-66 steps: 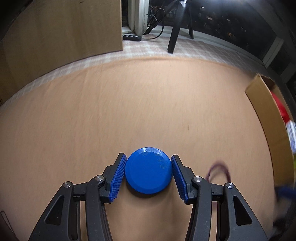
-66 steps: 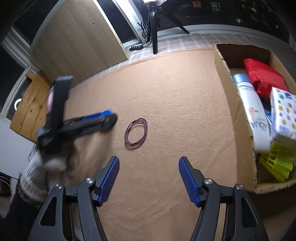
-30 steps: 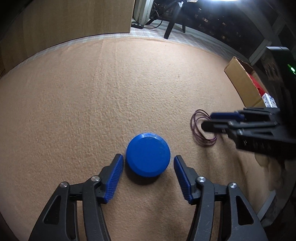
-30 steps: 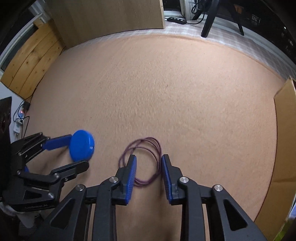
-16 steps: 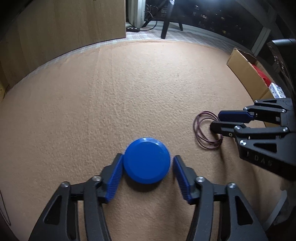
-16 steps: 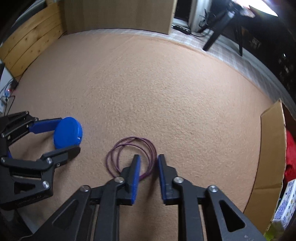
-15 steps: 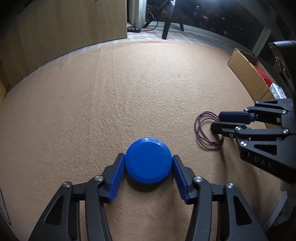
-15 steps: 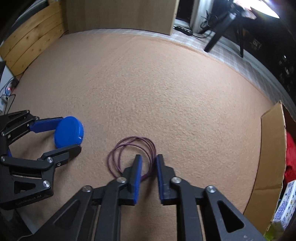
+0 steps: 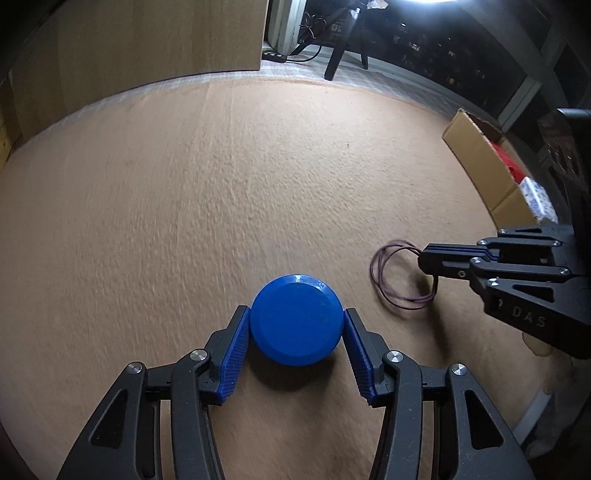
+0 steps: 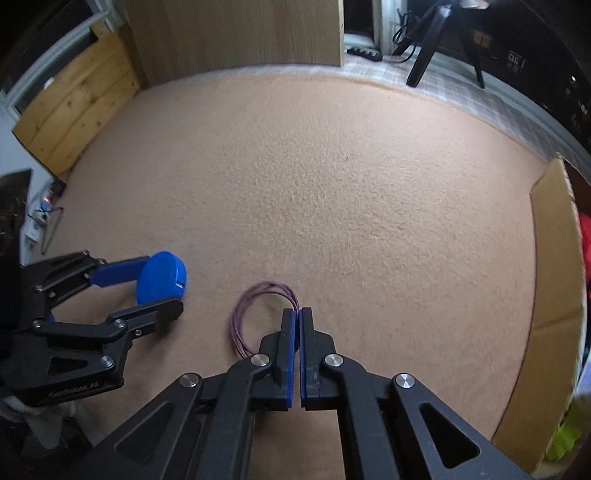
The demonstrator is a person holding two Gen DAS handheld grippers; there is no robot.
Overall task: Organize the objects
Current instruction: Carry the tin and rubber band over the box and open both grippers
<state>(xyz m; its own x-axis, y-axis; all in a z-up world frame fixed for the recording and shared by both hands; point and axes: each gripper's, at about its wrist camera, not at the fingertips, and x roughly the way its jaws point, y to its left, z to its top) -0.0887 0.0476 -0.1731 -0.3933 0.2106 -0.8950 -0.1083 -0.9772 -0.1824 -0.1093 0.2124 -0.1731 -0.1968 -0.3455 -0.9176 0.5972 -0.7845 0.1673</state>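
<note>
A round blue lid [image 9: 295, 319] sits between the fingers of my left gripper [image 9: 295, 325], which is shut on it, low over the tan carpet. It also shows in the right wrist view [image 10: 160, 277], held by the left gripper [image 10: 147, 291]. My right gripper [image 10: 296, 314] is shut on the near side of a purple rubber band loop [image 10: 255, 295]. In the left wrist view the band [image 9: 391, 273] hangs from the right gripper [image 9: 424, 258], partly lifted off the carpet.
A cardboard box [image 10: 554, 258] with a red item and other objects stands at the right; it also shows in the left wrist view [image 9: 476, 155]. A wooden panel [image 10: 236, 33] and tripod legs [image 10: 424, 48] stand at the back. Wooden boards [image 10: 74, 110] lean at the left.
My right gripper has closed fully on the purple band and raised one side of it. My left gripper has closed on the blue lid and lifted it slightly.
</note>
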